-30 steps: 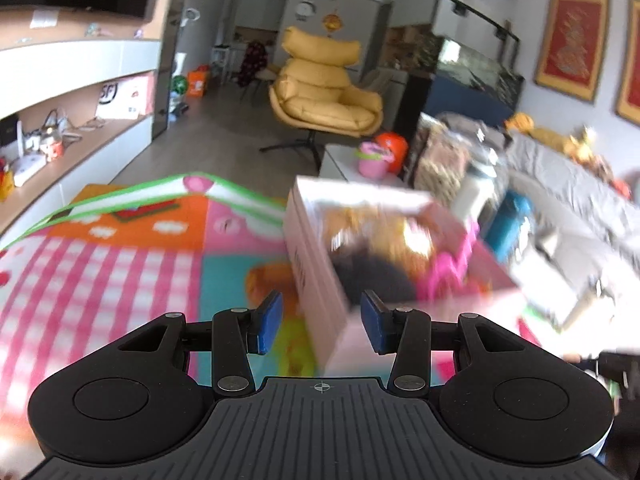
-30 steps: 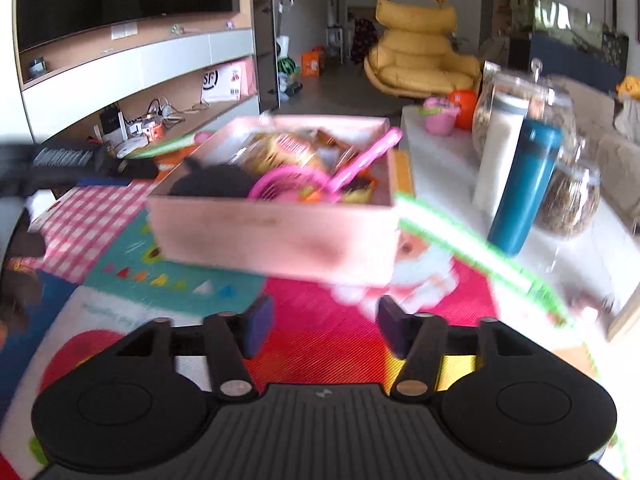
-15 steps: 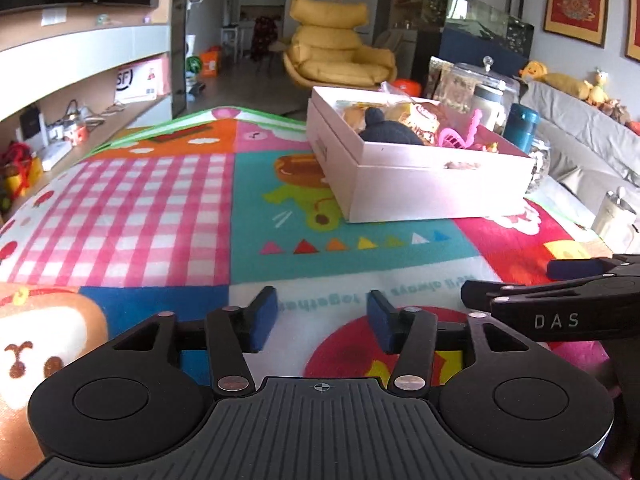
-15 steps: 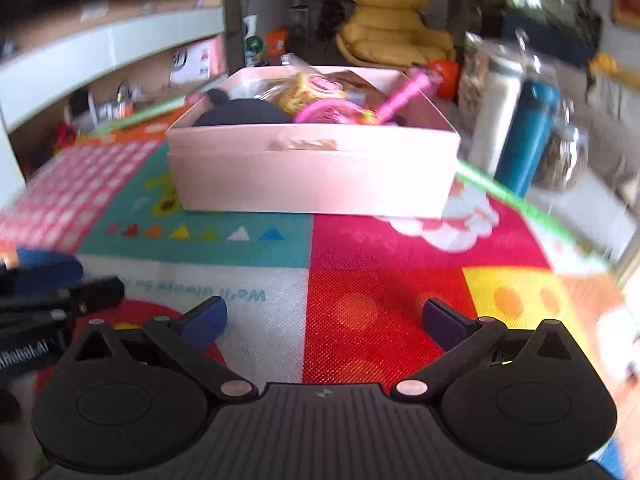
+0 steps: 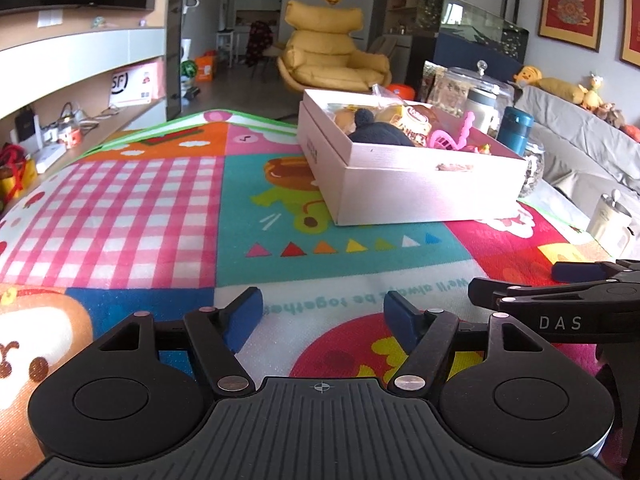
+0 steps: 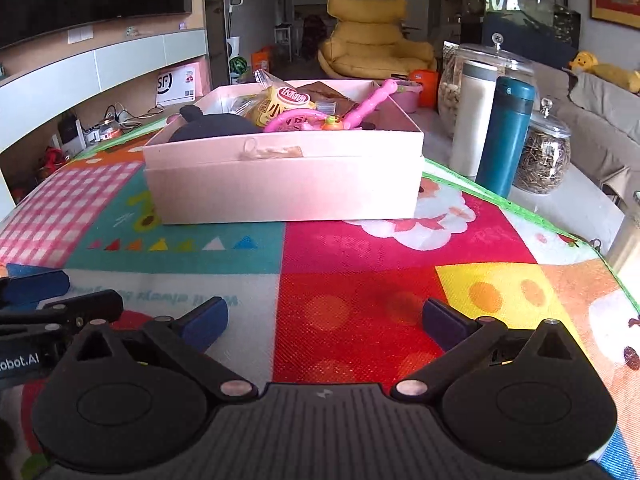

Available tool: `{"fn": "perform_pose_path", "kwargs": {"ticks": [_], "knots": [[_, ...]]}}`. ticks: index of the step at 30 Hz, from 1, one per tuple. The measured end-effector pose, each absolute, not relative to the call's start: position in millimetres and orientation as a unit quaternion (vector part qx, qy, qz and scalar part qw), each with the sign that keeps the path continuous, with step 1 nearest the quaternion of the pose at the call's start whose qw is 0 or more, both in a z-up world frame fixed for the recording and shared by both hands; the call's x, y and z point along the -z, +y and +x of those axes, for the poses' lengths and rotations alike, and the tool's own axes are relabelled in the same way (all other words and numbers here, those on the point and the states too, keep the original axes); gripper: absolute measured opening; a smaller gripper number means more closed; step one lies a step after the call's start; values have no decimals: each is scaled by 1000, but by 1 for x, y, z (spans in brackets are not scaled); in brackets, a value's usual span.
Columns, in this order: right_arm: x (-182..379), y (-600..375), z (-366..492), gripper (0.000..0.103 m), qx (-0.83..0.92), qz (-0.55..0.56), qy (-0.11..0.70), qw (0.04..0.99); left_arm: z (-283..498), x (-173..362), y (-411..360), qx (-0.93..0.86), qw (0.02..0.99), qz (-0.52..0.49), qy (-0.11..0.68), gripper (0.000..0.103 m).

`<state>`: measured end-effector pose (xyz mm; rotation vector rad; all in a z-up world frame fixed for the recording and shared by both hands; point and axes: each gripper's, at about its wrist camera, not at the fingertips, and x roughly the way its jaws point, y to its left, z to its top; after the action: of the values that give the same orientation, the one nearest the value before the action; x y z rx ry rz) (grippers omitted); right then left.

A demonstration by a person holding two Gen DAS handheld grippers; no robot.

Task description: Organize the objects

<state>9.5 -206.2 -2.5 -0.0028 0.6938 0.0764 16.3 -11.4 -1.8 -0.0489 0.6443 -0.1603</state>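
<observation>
Since half a second ago, your left gripper (image 5: pixel 322 314) has spread its fingers from narrow to wide, while the views of box and mat are almost unchanged. Your right gripper (image 6: pixel 325 320) is also wide, its blue pads far apart, and neither gripper holds anything; both hover low over the near edge of the play mat (image 5: pixel 160 200). From the left wrist view, your right gripper shows at the right edge, just beside the left one. The pink box (image 6: pixel 284 188) stands on the mat toward its far edge, well apart from both grippers. It is full: a black toy (image 6: pixel 212 128) lies at its left end, a yellow snack packet (image 6: pixel 280 108) in the middle, and a pink plastic toy (image 6: pixel 360 108) leans on the right rim. Beyond the mat's far right edge, on the white table (image 6: pixel 576 200), stand a white bottle (image 6: pixel 474 120), a teal bottle (image 6: pixel 506 136) and a glass jar (image 6: pixel 544 152) close together.
</observation>
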Motion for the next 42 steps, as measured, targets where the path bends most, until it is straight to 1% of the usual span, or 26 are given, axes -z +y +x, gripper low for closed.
{"fn": "perform_pose_path", "kwargs": {"ticks": [6, 10, 12, 17, 33, 42], "knots": [[4, -206, 12, 103, -48, -12, 342, 938, 17, 2, -14, 75, 945, -14, 317, 74], [4, -206, 12, 103, -50, -11, 340, 939, 19, 4, -26, 72, 944, 19, 322, 81], [4, -207, 12, 103, -50, -10, 340, 939, 19, 4, -26, 71, 944, 17, 323, 82], [4, -207, 10, 103, -57, -13, 342, 938, 19, 3, -22, 66, 945, 2, 321, 79], [4, -211, 5, 103, -51, -3, 340, 939, 19, 3, -24, 65, 945, 5, 321, 79], [5, -212, 5, 103, -51, -5, 339, 939, 18, 2, -22, 62, 946, -2, 320, 76]]}}
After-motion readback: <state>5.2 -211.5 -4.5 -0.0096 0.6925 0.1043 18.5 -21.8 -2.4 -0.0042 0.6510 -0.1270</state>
